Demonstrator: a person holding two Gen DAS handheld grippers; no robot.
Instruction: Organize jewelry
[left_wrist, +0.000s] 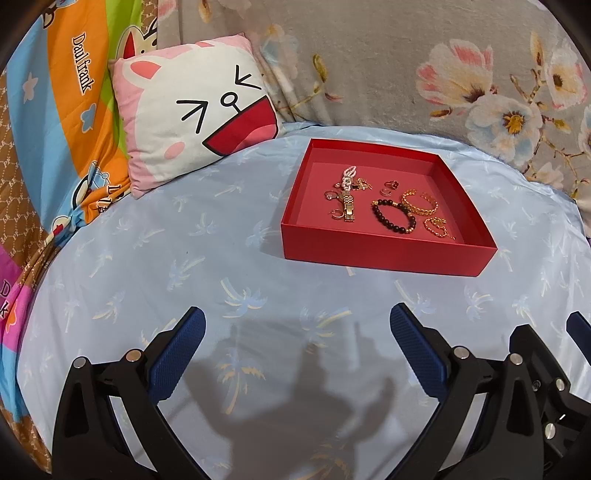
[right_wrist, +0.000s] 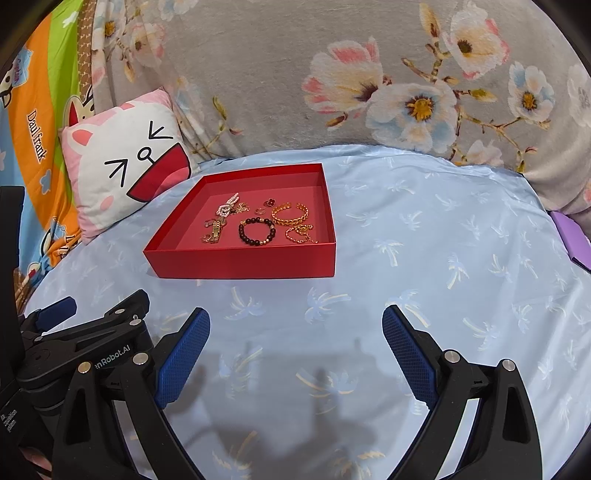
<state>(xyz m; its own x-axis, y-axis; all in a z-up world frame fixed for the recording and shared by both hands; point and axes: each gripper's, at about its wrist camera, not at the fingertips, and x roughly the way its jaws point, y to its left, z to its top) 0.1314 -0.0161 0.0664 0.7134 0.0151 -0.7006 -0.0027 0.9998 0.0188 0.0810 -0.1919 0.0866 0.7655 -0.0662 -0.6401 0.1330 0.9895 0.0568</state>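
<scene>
Both grippers hover side by side over the pale blue bedsheet (right_wrist: 443, 229), jaws spread wide and holding nothing: left gripper (left_wrist: 297, 325), right gripper (right_wrist: 295, 325). Red tray (left_wrist: 384, 254) sits on the sheet beyond the fingertips, well apart, far right of the left gripper and far left of the right. Inside lie a black bead bracelet (left_wrist: 393, 216), gold cuff (left_wrist: 419, 203), gold watch (left_wrist: 348, 208) and small rings. Cat-face pillow (left_wrist: 192, 122) stands far left of the tray.

Cat-face pillow (left_wrist: 192, 122) on palm-print sheet (left_wrist: 184, 258); floral blanket (right_wrist: 369, 74) behind.
</scene>
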